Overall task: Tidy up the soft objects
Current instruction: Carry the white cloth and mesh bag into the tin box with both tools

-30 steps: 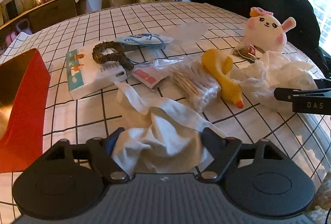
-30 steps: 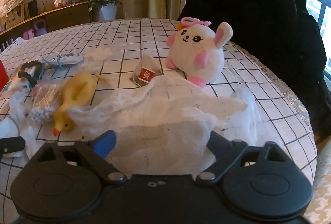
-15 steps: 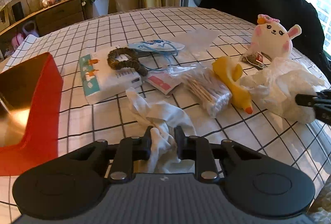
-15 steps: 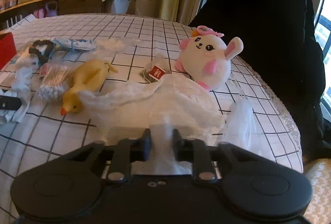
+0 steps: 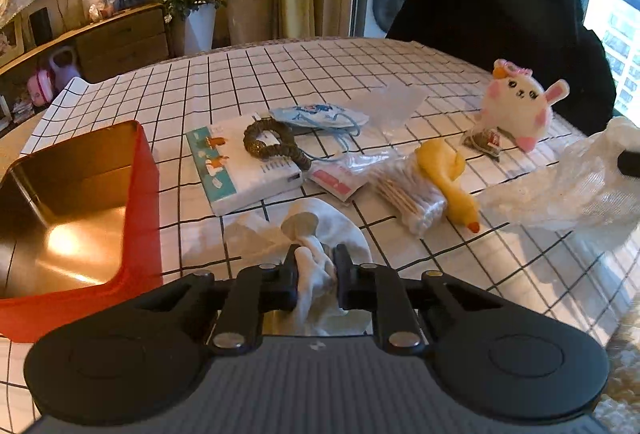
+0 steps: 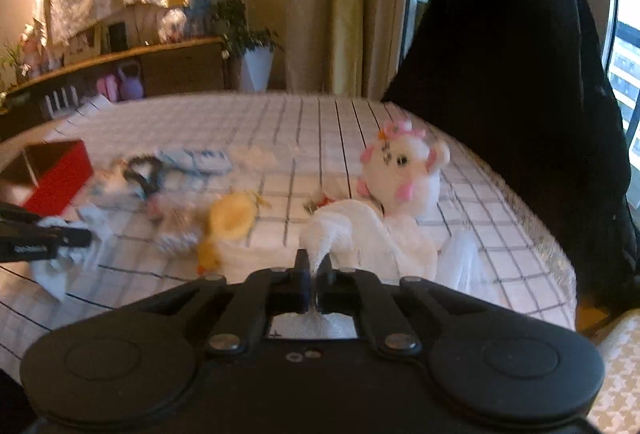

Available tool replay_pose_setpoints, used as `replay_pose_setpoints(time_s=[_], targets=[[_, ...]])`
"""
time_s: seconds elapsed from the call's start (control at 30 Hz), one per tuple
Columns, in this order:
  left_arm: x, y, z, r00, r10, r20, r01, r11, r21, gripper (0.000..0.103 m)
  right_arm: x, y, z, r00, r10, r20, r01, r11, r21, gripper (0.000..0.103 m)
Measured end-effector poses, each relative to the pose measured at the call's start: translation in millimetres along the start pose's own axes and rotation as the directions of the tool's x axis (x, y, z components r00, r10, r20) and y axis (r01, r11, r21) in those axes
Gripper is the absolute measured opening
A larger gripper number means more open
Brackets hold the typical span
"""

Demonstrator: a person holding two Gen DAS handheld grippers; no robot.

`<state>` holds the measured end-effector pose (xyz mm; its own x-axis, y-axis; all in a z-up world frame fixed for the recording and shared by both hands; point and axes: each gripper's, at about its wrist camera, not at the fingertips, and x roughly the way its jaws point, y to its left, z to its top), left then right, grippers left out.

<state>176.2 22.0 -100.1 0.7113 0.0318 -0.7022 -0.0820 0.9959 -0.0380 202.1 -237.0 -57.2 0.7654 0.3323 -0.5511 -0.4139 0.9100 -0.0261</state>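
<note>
Checked tablecloth point(image 5: 248, 81) clutter: left gripper point(image 5: 316, 274) pinches white cloth point(image 5: 320, 230), right gripper point(image 6: 314, 276) clamps gauze point(image 6: 360, 230).

Motion blurs our right wrist view, smearing the toy duck point(image 6: 228, 224) and hair tie point(image 6: 142, 169); the red tin point(image 5: 60, 218) is cut off at the left edge.

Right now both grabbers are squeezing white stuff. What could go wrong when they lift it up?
1. The left gripper pinches only a bunch of the white cloth; the loose part lies next to the cotton swab pack and could drag it.
2. The right gripper holds a thin edge of the white gauzy sheet, which lies against the plush bunny and near the yellow rubber duck; lifting might tip or shove them, or the sheet could slip out.
</note>
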Motion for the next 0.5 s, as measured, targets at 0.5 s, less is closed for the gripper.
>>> replay_pose_setpoints(time_s=[0.5], targets=[[-74.7,42.6,20.6,0.998,-0.016,0.068,0.016,1.000,-0.003,0.016,-65.6,36.1,47.6,0.969,0.207,0.132,-0.211,0.977,0.013,0.002]])
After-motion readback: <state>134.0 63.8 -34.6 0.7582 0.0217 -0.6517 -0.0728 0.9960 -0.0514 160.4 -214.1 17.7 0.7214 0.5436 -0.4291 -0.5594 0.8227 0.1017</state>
